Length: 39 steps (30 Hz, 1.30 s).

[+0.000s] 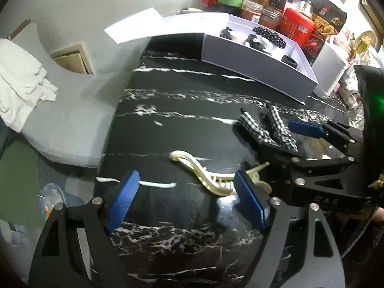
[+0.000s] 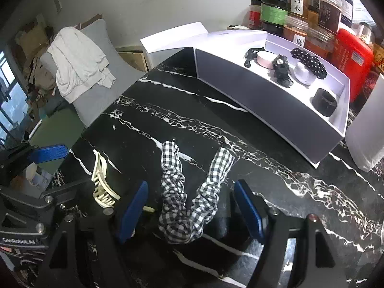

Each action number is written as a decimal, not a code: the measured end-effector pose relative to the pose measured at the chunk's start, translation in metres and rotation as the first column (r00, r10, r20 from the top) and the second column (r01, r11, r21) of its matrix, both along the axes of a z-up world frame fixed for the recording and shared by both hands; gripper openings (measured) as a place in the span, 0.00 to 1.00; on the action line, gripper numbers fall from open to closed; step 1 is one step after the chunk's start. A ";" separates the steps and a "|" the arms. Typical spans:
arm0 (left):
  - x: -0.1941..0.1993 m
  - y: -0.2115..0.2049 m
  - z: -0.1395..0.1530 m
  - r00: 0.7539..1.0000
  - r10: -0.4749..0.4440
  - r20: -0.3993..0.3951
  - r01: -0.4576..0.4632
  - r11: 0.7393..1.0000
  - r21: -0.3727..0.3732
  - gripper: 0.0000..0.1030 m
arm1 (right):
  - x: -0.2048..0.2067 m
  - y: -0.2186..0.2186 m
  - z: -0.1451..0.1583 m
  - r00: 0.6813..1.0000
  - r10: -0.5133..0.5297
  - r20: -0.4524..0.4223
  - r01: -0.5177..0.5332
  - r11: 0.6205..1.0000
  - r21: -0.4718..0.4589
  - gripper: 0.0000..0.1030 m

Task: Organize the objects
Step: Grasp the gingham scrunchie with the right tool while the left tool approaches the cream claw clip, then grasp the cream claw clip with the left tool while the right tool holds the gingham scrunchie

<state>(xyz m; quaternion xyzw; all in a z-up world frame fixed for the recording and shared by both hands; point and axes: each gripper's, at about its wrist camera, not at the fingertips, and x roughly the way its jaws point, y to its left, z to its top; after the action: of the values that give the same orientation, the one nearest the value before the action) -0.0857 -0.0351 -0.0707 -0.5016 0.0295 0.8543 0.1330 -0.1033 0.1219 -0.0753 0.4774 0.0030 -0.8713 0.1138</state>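
Several accessories are already laid in the white box (image 2: 276,110) at the tabletop's far edge. Two remain on the marble (image 1: 182,91): a cream claw clip (image 1: 206,175) before the left gripper (image 1: 187,201) and a gingham clip (image 2: 192,192) between the right gripper (image 2: 192,211) jaws. Both are held wide, gripping nothing.

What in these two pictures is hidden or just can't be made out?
- Cream hair claw: left wrist view, one end behind the left gripper's blue pad.
- Checkered hair clip: right wrist view, whether the right gripper's pads touch it is unclear.
- Jars: labels mostly too small.
- White box: its front wall hides part of the inside.
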 end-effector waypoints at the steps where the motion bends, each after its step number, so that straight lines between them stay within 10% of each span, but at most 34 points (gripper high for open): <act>1: 0.001 0.001 -0.001 1.000 -0.007 0.011 0.007 1.000 0.015 0.78 | 0.000 0.000 -0.001 1.000 0.005 0.000 -0.005 1.000 0.006 0.65; 5: 0.002 0.010 -0.008 0.998 -0.018 0.058 0.015 0.999 0.046 0.78 | 0.004 0.001 -0.006 0.999 0.040 -0.005 -0.040 0.999 0.012 0.32; 21: -0.010 0.030 -0.019 0.993 0.054 0.100 -0.061 0.996 0.069 0.79 | 0.045 -0.005 -0.006 0.987 0.160 0.001 -0.159 0.984 -0.081 0.31; 39: -0.010 0.062 -0.022 0.994 0.088 0.064 -0.092 0.993 0.068 0.79 | 0.057 0.058 -0.002 0.998 -0.051 -0.026 0.050 0.999 -0.015 0.31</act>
<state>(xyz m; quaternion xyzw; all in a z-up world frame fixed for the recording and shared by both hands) -0.0957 0.0266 -0.0927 -0.5231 -0.0274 0.8443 0.1128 -0.0459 0.1798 -0.0770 0.4648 -0.0141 -0.8802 0.0952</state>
